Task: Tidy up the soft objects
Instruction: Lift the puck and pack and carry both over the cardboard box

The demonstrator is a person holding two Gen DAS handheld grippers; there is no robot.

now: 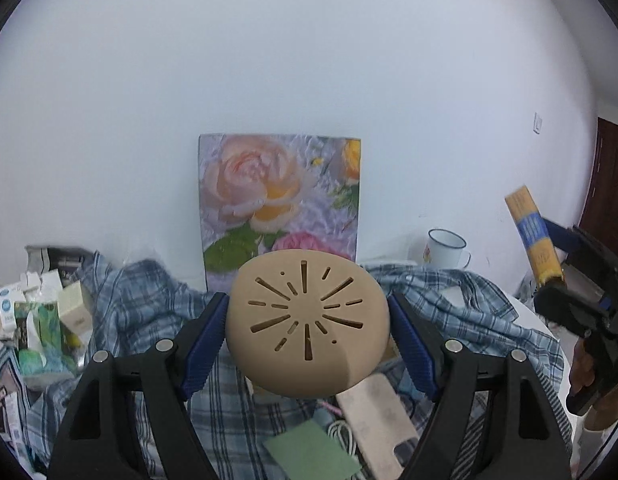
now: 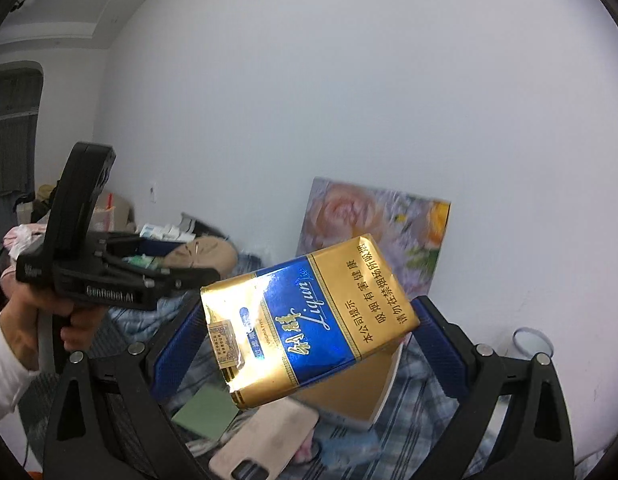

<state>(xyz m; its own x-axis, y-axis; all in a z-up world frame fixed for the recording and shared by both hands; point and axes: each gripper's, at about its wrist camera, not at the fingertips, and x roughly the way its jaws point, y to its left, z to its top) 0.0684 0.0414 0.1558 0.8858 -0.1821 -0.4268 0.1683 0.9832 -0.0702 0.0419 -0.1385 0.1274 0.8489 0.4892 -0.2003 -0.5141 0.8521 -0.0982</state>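
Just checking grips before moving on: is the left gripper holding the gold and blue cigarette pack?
No, the left gripper clamps a tan slotted bun-shaped squishy, while the cigarette pack sits in the right gripper.

The domed pad (image 1: pixel 307 322) sits between the left gripper's (image 1: pixel 307 344) fingers, above the shirt (image 1: pixel 461 304). Behind it the floral panel (image 1: pixel 279 200) leans on the wall, mug (image 1: pixel 445 246) to its right, phone case (image 1: pixel 375 424) below.

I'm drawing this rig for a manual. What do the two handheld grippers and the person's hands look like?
Both the left gripper and the right gripper have black plastic frames, ribbed blue finger pads and round silver studs. The left one's body carries white "GenRobot.AI" lettering. The left hand is bare below a white sleeve. No cables are clearly visible.
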